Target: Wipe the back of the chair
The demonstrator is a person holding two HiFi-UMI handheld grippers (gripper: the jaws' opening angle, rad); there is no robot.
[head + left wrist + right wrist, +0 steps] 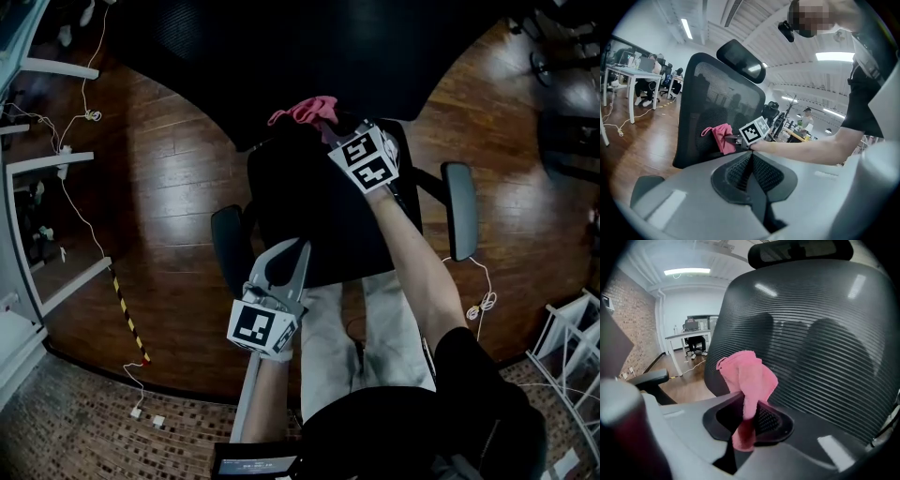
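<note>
The right claw (pixel 747 420) is clamping a bunched pink cloth (pixel 747 376) ahead of itself to meet the black mesh chair back (pixel 825 357), while the empty left claw (pixel 750 161) is idling closed.

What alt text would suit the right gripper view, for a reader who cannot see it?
The right gripper is shut on a crumpled pink cloth, held up before the black mesh chair back. The chair's headrest shows at the top; an office desk stands far behind at the left.
</note>
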